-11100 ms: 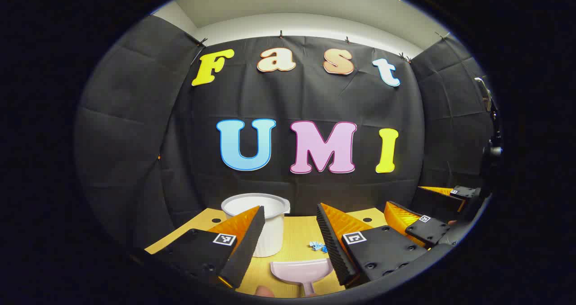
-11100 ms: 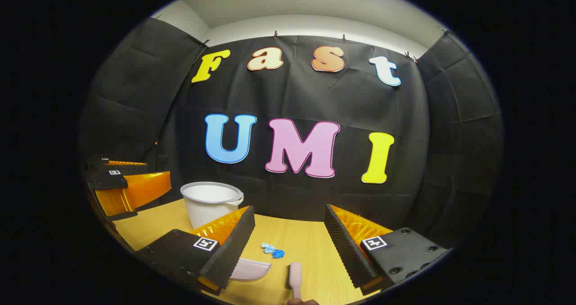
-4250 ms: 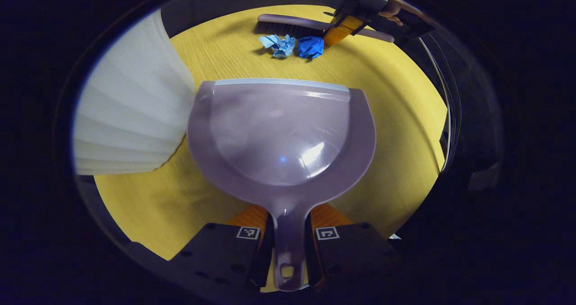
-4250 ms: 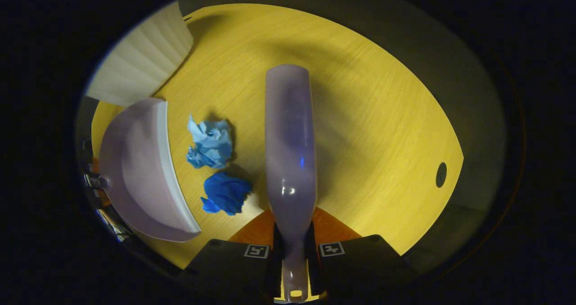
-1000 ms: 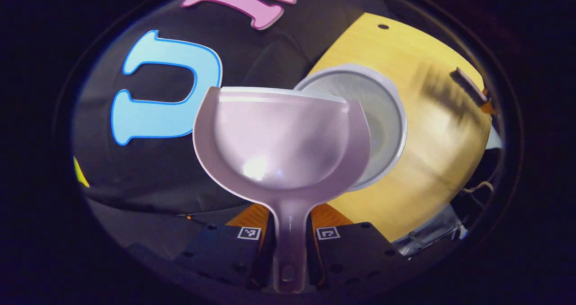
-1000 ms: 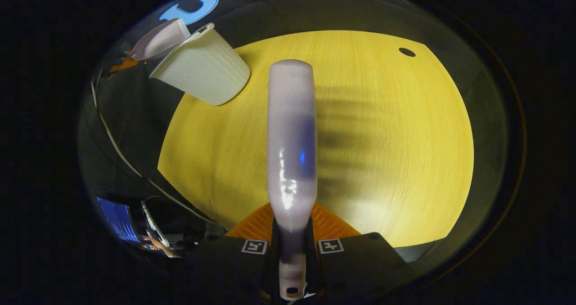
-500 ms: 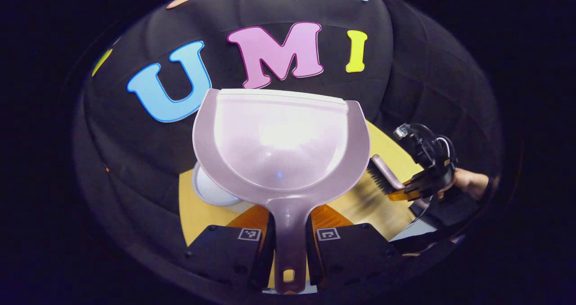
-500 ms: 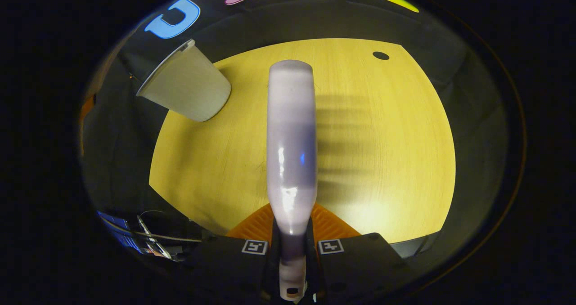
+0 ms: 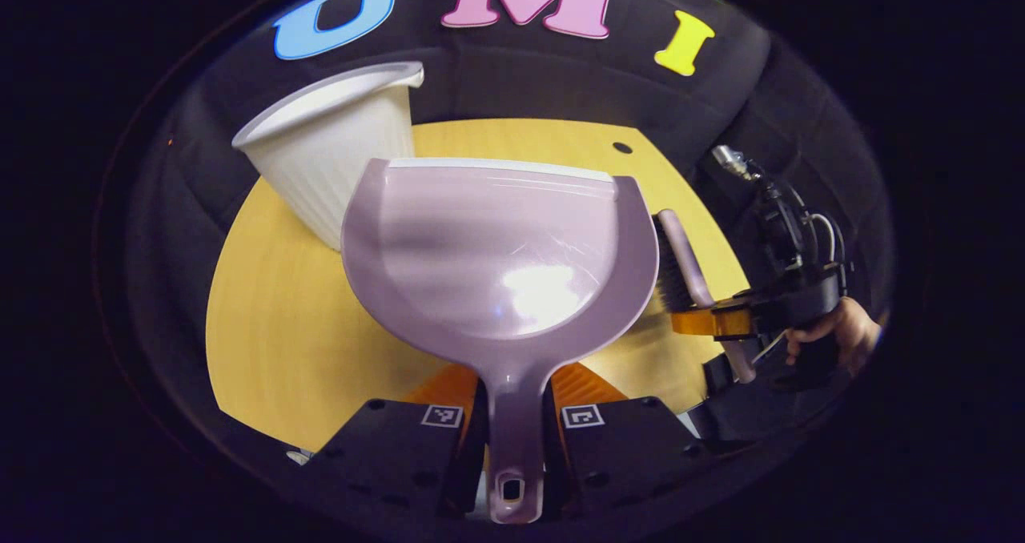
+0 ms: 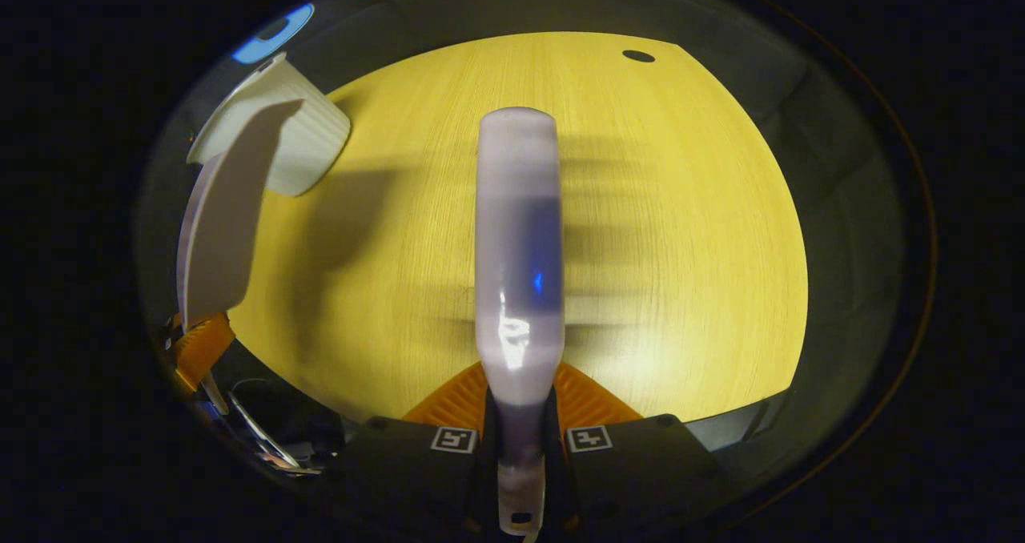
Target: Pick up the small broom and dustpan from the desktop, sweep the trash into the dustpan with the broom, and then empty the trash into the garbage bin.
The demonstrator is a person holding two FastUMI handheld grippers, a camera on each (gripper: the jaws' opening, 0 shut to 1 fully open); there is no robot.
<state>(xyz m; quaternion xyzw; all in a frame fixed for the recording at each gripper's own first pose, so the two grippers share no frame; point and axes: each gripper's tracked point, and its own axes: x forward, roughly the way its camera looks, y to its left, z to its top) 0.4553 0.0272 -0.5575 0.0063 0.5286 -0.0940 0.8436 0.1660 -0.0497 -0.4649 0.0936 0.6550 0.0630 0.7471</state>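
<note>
Dustpan (image 9: pixel 492 247): pale mauve moulded plastic, glossy, pan empty in the left gripper view; it is held in the air above the yellow desktop (image 9: pixel 272 327), its front lip near the white garbage bin (image 9: pixel 336 158) and overlapping it in that view. Judged light and rigid but slick; the narrow handle is the only sensible hold, and the left gripper (image 9: pixel 516 447) has both fingers pinched on it close to the pan's neck, which should limit twisting. Broom (image 10: pixel 519 247): same plastic, long smooth back, bristles facing away from the camera; the right gripper (image 10: pixel 520 451) is clamped on its thin handle end, head cantilevered over the bare desktop. Judged light, stiff, prone to pivot if grip slackens. No trash is visible on the desk; bin interior cannot be seen.
</note>
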